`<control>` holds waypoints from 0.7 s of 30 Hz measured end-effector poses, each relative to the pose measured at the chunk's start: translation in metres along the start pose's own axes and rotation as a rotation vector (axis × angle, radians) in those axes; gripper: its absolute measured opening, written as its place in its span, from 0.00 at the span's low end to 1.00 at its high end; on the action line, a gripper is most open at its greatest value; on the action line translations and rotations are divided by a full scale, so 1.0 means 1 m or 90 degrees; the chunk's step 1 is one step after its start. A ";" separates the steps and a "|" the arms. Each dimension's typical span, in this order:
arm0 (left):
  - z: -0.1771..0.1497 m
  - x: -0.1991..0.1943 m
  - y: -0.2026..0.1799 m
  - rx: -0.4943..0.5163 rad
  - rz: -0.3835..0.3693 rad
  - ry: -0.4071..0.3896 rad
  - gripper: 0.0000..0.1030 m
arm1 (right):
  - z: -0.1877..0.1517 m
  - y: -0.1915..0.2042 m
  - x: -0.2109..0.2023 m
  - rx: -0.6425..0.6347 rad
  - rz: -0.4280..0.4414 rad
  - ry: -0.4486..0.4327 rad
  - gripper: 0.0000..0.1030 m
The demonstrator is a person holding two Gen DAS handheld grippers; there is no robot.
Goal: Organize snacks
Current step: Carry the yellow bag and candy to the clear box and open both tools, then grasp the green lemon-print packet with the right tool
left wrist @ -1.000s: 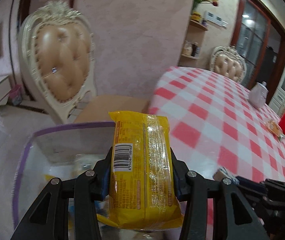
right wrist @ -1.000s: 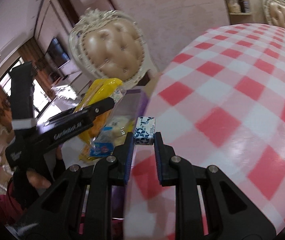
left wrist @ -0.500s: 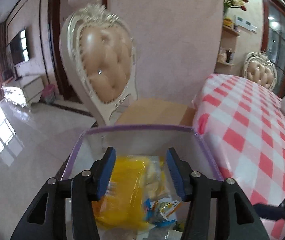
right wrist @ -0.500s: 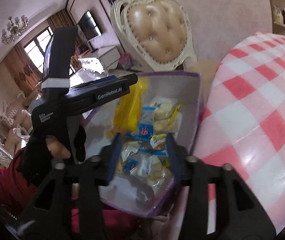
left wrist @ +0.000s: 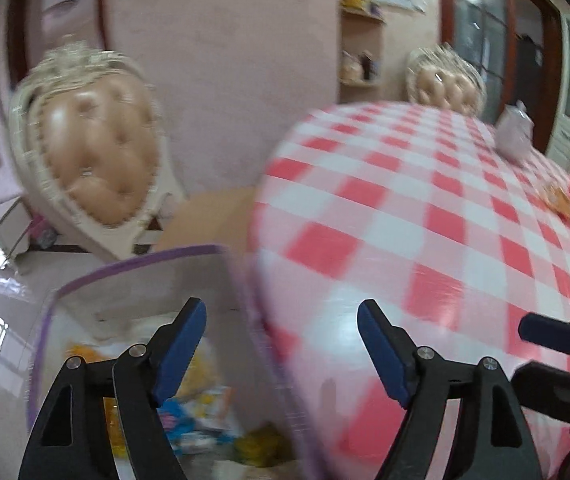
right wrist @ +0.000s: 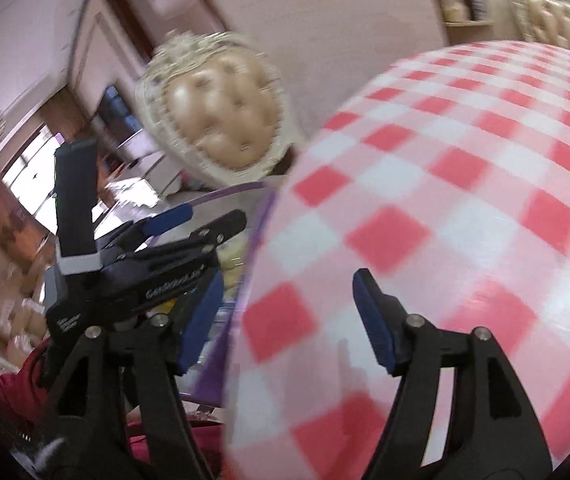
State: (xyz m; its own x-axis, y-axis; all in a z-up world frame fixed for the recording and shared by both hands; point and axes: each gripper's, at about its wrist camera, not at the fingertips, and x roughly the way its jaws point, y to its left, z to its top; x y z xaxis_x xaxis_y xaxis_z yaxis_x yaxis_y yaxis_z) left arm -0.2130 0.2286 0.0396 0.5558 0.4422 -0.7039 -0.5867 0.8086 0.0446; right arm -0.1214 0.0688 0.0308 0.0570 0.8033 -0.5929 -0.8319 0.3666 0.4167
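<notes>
Checkered tablecloth (left wrist: pixel 425 216) beside snack bin (left wrist: pixel 141 272)

Both grippers tilt downward side by side. The left gripper (left wrist: pixel 281 346) is spreading its jaws, nothing between them; the right gripper (right wrist: pixel 287 320) is likewise opening, its jaws empty.

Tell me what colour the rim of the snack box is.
Purple. The box rim shows best in the left wrist view.
</notes>
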 end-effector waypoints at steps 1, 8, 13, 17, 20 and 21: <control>0.005 0.005 -0.018 0.009 -0.006 0.022 0.78 | 0.000 -0.011 -0.008 0.020 -0.020 -0.005 0.71; 0.039 0.031 -0.133 0.009 -0.142 0.054 0.79 | -0.006 -0.088 -0.068 0.125 -0.147 -0.029 0.75; 0.058 0.047 -0.227 -0.008 -0.207 0.062 0.79 | -0.022 -0.148 -0.132 0.206 -0.240 -0.099 0.75; 0.075 0.057 -0.305 0.004 -0.249 0.067 0.79 | -0.042 -0.203 -0.184 0.301 -0.327 -0.159 0.75; 0.083 0.060 -0.351 0.020 -0.268 0.050 0.79 | -0.063 -0.246 -0.223 0.404 -0.372 -0.217 0.75; 0.085 0.063 -0.365 0.021 -0.278 0.036 0.79 | -0.067 -0.254 -0.230 0.422 -0.386 -0.228 0.75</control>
State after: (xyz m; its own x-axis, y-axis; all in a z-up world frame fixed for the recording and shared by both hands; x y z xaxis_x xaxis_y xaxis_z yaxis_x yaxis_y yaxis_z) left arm 0.0859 -0.0056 0.0391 0.7133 0.0354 -0.7000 -0.2849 0.9272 -0.2434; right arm 0.0393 -0.2409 0.0154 0.6304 0.4463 -0.6351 -0.1321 0.8680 0.4788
